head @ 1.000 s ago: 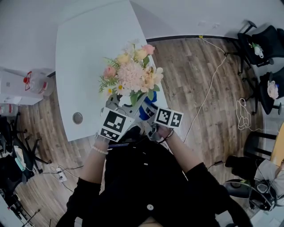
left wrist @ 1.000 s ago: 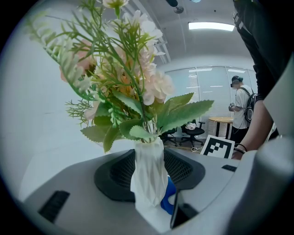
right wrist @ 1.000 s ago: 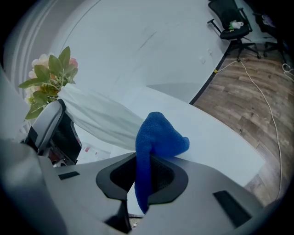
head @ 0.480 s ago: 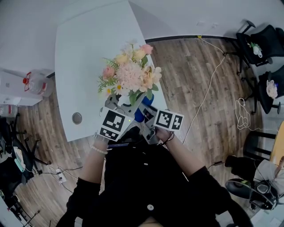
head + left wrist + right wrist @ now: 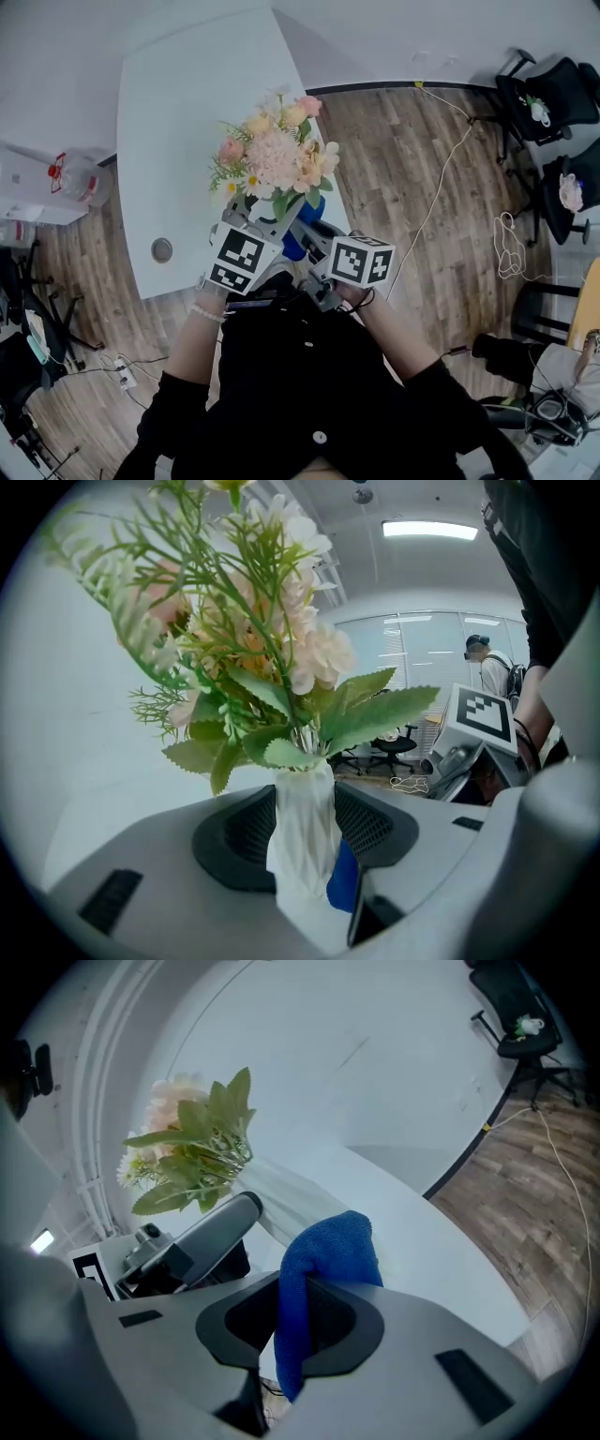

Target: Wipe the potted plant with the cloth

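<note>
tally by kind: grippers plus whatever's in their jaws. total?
grippers: 2 (left gripper, right gripper)
vase of flowers: 1
cloth: 1
total: 4

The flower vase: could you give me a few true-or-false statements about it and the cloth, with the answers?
1. The left gripper is shut on the vase. True.
2. The right gripper grips the cloth. True.
3. The cloth is red. False: it is blue.
4. The vase is empty. False: it holds flowers and green leaves.
</note>
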Demonstrator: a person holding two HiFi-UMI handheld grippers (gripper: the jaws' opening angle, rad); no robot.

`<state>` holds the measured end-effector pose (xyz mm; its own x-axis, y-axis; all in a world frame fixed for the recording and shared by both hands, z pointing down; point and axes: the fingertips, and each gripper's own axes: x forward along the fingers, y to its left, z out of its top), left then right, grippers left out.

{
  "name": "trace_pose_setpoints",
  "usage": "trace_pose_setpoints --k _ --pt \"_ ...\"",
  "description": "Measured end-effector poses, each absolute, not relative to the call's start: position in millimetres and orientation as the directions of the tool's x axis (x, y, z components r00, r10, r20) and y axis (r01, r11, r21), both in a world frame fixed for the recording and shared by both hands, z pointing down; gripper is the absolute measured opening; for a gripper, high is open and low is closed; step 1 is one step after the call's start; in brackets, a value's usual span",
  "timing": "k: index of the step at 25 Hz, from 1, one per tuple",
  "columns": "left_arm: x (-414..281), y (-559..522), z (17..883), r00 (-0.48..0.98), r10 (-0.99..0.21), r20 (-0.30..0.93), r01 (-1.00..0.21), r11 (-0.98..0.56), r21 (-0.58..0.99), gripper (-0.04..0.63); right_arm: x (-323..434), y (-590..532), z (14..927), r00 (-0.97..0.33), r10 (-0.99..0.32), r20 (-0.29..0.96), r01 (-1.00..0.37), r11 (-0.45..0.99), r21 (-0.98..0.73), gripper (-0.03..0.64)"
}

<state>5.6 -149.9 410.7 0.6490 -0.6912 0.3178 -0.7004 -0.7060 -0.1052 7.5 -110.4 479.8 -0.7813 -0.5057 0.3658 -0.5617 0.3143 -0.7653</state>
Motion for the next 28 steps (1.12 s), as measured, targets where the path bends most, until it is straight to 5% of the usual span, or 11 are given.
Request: trace_pose_setpoints --k 17,28 --pt "6.1 -149.4 410.7 0.646 -0.688 0.33 -0.701 -0.706 -0.101 0.207 -6.9 -93.1 455.0 -0.799 -0.381 0.466 -0.574 0.716 -0.399 0.081" --pt "6.5 -149.4 410.3 0.646 -0.688 0.331 -0.701 -0.706 -0.1 0.207 -26.8 -78.2 503.4 -0.77 -0.246 0.588 -0.526 0.767 -0.368 0.081"
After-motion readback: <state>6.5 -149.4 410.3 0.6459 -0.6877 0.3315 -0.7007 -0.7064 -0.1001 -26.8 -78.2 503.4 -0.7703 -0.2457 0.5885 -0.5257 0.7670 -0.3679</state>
